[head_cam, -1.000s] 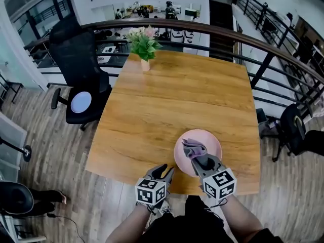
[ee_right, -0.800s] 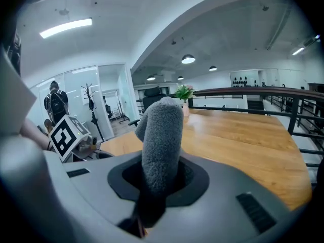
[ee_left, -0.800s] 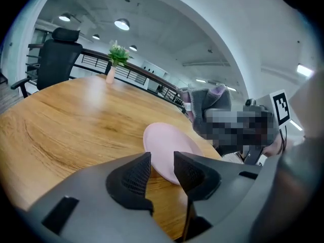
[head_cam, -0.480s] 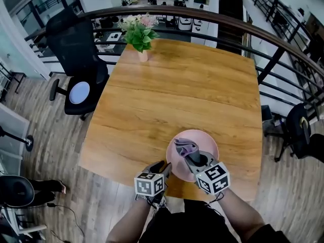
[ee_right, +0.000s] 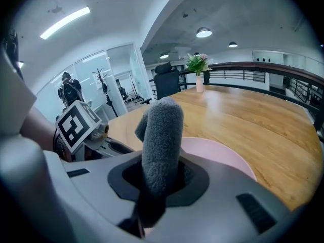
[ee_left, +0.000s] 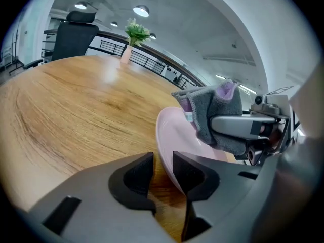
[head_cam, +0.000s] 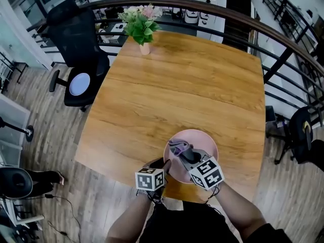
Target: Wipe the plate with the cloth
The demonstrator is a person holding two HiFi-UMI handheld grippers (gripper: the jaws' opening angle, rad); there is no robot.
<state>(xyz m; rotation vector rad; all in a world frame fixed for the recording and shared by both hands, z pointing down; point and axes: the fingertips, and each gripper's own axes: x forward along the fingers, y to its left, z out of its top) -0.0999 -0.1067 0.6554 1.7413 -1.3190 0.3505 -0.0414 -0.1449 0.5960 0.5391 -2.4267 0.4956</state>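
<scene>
The pink plate (head_cam: 208, 144) sits on the table (head_cam: 177, 85). The left gripper (ee_left: 163, 161) is at the plate's left rim. Its fingers (ee_left: 136, 173) are loose with the rim slotted between them. They've just been closing in a bit, but you can see bare wood between one finger and the rim, so no real clamp. The right gripper (ee_right: 161, 181) is over the plate, fingers (ee_right: 197, 181) clenched on the grey-and-lilac cloth (ee_right: 162, 130), which bunches up just above the plate's middle. The flower vase (head_cam: 144, 47) is well beyond the plate.

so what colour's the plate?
Pale pink. The plate shows best in the head view.
</scene>
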